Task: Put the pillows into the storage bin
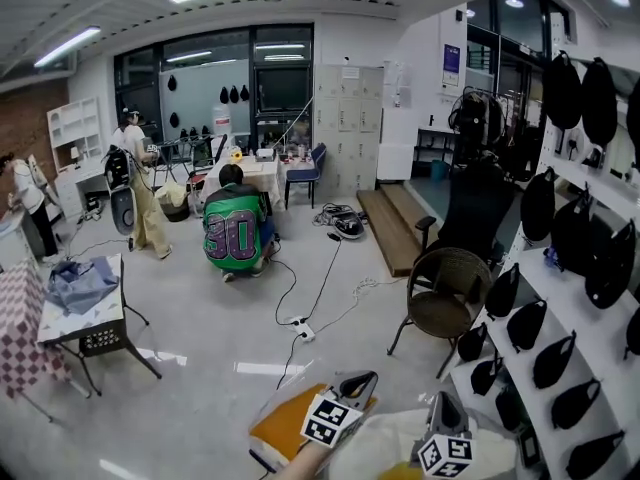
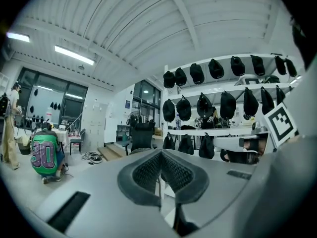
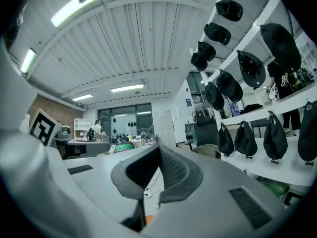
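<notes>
Orange fabric fills the nearest part of the head view: an orange pillow (image 1: pixel 283 430) lies low at the bottom edge, and a cream pillow (image 1: pixel 392 446) sits just beside it on its right. Both are partly cut off by the frame. Whether they rest in a bin or on the floor cannot be told.

Above them the two grippers are held side by side, pointing level out into the room. The left gripper (image 2: pixel 161 153) has its jaws pressed together with nothing between them. The right gripper (image 3: pixel 159 148) is likewise closed and empty, with a spot of orange showing below its jaws.

Beyond lies a glossy grey floor (image 1: pixel 220 353) that mirrors the ceiling lights. A white power strip (image 1: pixel 301 329) lies on it, with dark cables trailing away. To the right a brown wicker chair (image 1: pixel 446 294) stands near white shelves (image 1: pixel 560 298) hung with black caps. To the left a small folding table (image 1: pixel 88 320) carries a blue cloth.

Further off, a person in a green jersey (image 1: pixel 232 234) crouches on the floor, and a wooden platform (image 1: pixel 394 224) runs back on the right. At the far wall stand grey lockers (image 1: pixel 346 128) and dark windows (image 1: pixel 215 73).
</notes>
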### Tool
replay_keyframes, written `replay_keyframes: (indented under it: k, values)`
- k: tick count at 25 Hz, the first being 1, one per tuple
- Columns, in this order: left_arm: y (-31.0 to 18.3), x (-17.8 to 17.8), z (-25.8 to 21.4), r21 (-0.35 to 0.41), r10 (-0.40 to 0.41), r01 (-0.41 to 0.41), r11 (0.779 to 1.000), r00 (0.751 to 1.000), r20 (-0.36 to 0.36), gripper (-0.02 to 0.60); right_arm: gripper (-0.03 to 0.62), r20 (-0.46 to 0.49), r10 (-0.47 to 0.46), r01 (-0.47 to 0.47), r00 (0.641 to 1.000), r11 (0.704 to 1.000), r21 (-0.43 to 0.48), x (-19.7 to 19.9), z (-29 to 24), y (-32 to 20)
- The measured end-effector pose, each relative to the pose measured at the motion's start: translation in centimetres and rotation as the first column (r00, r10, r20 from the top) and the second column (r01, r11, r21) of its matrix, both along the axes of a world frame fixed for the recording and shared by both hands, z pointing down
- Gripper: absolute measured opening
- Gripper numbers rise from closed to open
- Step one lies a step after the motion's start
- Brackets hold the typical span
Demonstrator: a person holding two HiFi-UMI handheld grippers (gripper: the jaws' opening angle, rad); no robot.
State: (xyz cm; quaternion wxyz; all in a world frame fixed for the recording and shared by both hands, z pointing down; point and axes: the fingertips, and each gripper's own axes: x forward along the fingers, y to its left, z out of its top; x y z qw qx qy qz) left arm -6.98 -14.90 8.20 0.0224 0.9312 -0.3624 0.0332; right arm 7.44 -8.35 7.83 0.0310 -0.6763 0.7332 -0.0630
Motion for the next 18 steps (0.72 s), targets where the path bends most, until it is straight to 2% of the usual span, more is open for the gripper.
replay_keyframes:
  k: [13,18]
  values:
    - [0.5,0.0,0.4,-0.014,-0.007,0.007,1.000,1.000,0.001,0.021,0.002,-0.016,-0.046,0.046,0.999,0.999,-0.008,0.3,1.5,0.2]
    - [0.3,0.1,0.6,-0.016,-0.009,0.009,1.000,1.000,-0.002,0.021,0.002,0.004,-0.039,0.039,0.999,0.999,-0.019,-0.3,1.0,0.4]
